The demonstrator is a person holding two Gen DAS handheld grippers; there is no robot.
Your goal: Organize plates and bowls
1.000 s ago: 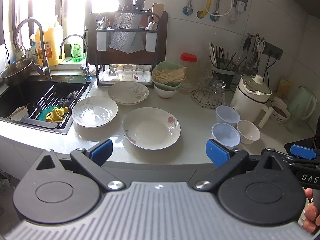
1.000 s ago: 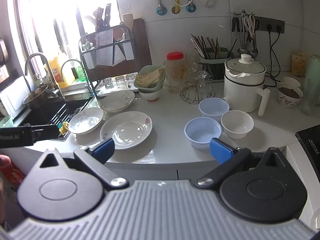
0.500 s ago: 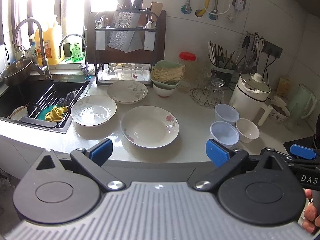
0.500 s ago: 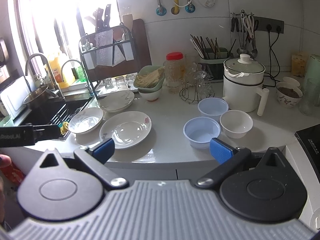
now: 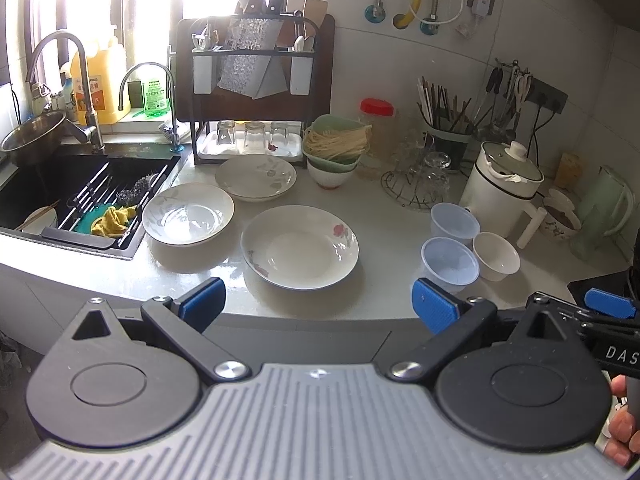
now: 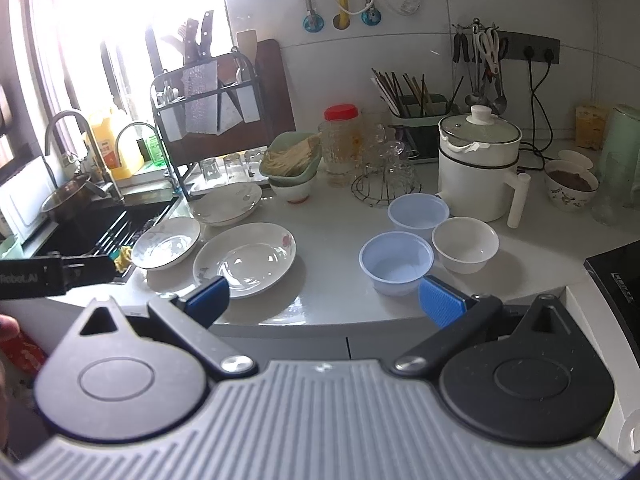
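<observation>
Plates [image 5: 299, 247] and bowls [image 6: 396, 262] sit untouched beside the sink [image 5: 76, 184]. Both my grippers, left [image 5: 318, 306] and right [image 6: 326, 296], gape empty, seemingly having edged slightly closer; stacking hasn't begun.

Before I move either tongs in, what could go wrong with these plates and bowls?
1. The flowered plate sits near the counter's front edge; a clumsy nudge from the open left tongs could push it off.
2. The two blue plastic bowls and the white bowl are bunched together, so the open right tongs may knock a neighbour.
3. The wire stand of glasses stands just behind the bowls; overreaching risks tipping it.
</observation>
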